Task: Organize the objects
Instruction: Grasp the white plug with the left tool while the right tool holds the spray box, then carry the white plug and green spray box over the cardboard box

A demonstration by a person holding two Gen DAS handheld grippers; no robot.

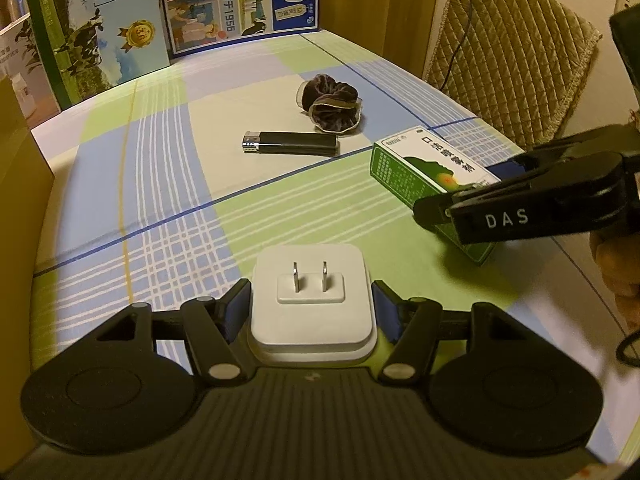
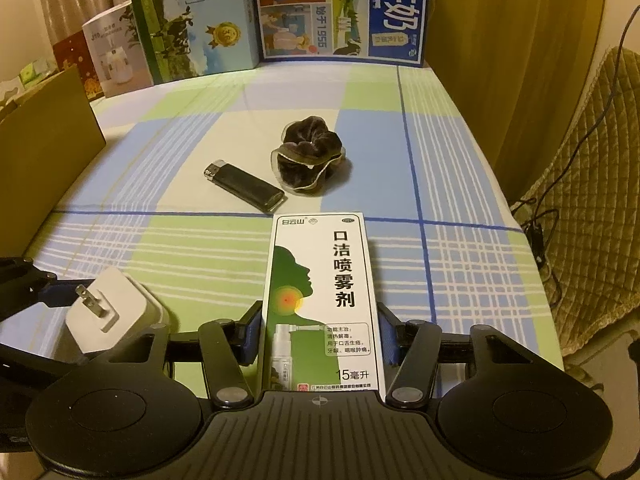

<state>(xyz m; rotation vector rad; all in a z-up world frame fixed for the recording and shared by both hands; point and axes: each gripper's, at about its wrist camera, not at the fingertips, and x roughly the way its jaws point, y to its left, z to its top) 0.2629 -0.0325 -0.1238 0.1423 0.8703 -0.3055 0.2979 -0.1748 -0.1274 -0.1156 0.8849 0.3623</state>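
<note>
- White charger (image 1: 312, 300), prongs up, pinched between blue pads of left gripper (image 1: 312, 306), low over green check of worktop (image 1: 160, 184).
- Green-and-white spray box (image 2: 322, 300) clamped lengthwise in right gripper (image 2: 320, 334), just right of charger, lying flat on or just above the cloth; cannot tell which.
- Beyond box: black lighter (image 2: 244, 186) flat on pale square, metal end pointing left.
- Dark scrunchie (image 2: 310, 156) just beside lighter's right end, behind it.
- Milk cartons (image 2: 296, 12) upright along far edge.
- Quilted chair (image 1: 516, 60) off right side.
</note>
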